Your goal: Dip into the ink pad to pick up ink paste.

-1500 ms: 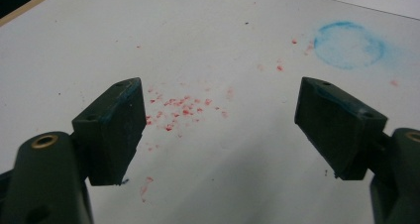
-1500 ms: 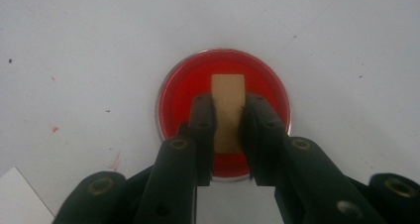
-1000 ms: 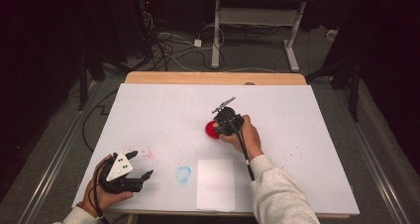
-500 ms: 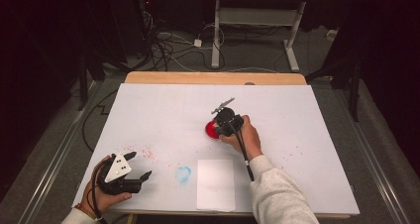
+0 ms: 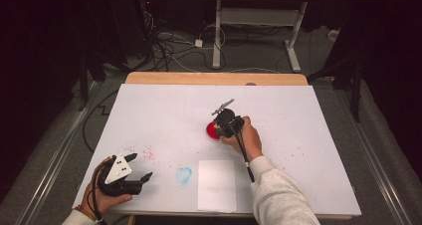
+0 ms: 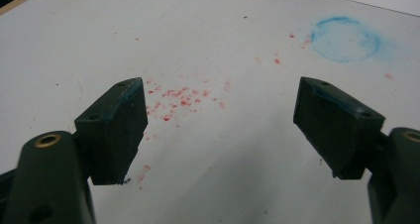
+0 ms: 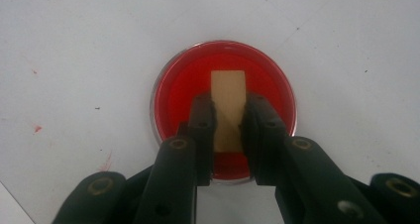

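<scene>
1. Little has moved since the earlier frames: the right gripper [image 5: 225, 119] holds its place over the red dish [image 5: 213, 131], and the left gripper [image 5: 130, 171] stays parked at the near left of the table [image 5: 298, 115].
2. Closed on a small tan wooden block [image 7: 228, 107], the right gripper pinches it between both fingers [image 7: 202, 130], and the block's far end juts beyond the fingertips over the red paint.
3. Wide apart and empty, the left fingers [image 6: 116, 130] have red speckles [image 6: 181, 99] on the table between them and a blue ring stain [image 6: 345, 32] beyond the right fingertip.
4. To do the dip well, I judge the block should go down flat and centred, touching the paint lightly, with the fingertips kept above the surface and the dish rim unbumped.
5. Seen from the right gripper view, the block and the grip are plain; the high view hides both under the hand, yet shows the white paper sheet [image 5: 217, 185] lying near the person, behind the right fingers.
</scene>
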`<state>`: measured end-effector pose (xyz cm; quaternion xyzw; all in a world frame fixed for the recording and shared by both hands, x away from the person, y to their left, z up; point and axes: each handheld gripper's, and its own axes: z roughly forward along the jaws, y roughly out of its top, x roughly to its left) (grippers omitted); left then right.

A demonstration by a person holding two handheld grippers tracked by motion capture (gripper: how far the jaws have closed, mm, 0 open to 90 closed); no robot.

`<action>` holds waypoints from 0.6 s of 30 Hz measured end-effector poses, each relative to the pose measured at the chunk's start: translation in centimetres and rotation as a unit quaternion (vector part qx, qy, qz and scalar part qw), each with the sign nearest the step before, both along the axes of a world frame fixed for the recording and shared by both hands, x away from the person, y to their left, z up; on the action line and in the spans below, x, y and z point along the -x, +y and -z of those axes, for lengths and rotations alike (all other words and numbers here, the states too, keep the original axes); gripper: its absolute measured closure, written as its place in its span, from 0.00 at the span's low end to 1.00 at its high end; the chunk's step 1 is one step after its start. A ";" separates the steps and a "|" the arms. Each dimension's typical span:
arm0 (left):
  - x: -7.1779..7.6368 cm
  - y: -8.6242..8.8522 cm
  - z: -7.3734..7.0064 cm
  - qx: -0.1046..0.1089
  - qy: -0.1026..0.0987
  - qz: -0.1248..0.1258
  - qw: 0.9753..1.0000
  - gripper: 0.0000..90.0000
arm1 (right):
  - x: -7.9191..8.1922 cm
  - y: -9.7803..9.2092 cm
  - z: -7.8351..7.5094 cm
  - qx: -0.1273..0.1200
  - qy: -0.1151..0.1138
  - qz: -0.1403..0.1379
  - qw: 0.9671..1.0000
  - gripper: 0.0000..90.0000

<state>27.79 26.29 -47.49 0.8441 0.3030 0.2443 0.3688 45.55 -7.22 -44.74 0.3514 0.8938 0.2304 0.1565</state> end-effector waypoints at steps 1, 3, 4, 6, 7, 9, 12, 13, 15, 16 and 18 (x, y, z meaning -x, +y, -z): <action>0.0 0.0 0.0 -0.001 -0.001 0.001 1.000 0.23 | 0.0 0.0 0.0 -0.001 0.000 -0.001 1.000 0.85; 0.0 -0.1 0.0 -0.003 -0.001 0.001 1.000 0.23 | 0.0 -0.1 0.0 -0.001 -0.002 -0.003 1.000 0.85; 0.0 0.0 0.0 -0.003 -0.001 0.001 1.000 0.22 | 0.0 -0.1 0.0 0.001 -0.006 -0.007 1.000 0.85; 0.0 0.0 0.0 -0.003 0.000 0.001 1.000 0.23 | 0.2 -0.1 -0.1 0.003 -0.011 -0.009 1.000 0.85; 0.0 0.0 0.0 -0.003 0.000 0.001 1.000 0.23 | 0.3 -0.1 -0.2 0.003 -0.014 -0.009 1.000 0.85; 0.1 0.0 0.0 -0.003 0.000 -0.001 1.000 0.23 | 0.5 -0.6 -0.4 -0.016 -0.017 -0.007 1.000 0.85; 0.1 -0.1 0.0 -0.006 -0.001 -0.001 1.000 0.23 | 0.9 -1.3 -1.2 -0.038 -0.026 -0.008 0.999 0.85; 0.1 -0.1 0.0 -0.006 -0.001 -0.001 1.000 0.23 | 1.0 -1.4 -1.4 -0.043 -0.028 -0.009 0.999 0.85; 0.1 -0.2 0.0 -0.006 -0.002 -0.001 1.000 0.23 | 1.6 -1.8 -2.0 -0.056 -0.038 -0.015 0.998 0.85; 0.0 -0.2 0.0 -0.007 -0.001 -0.001 1.000 0.23 | 1.9 -2.0 -2.2 -0.065 -0.040 -0.014 0.997 0.85; 0.0 -0.2 0.0 -0.009 0.000 -0.002 1.000 0.23 | 2.6 -2.3 -2.8 -0.077 -0.052 -0.023 0.995 0.85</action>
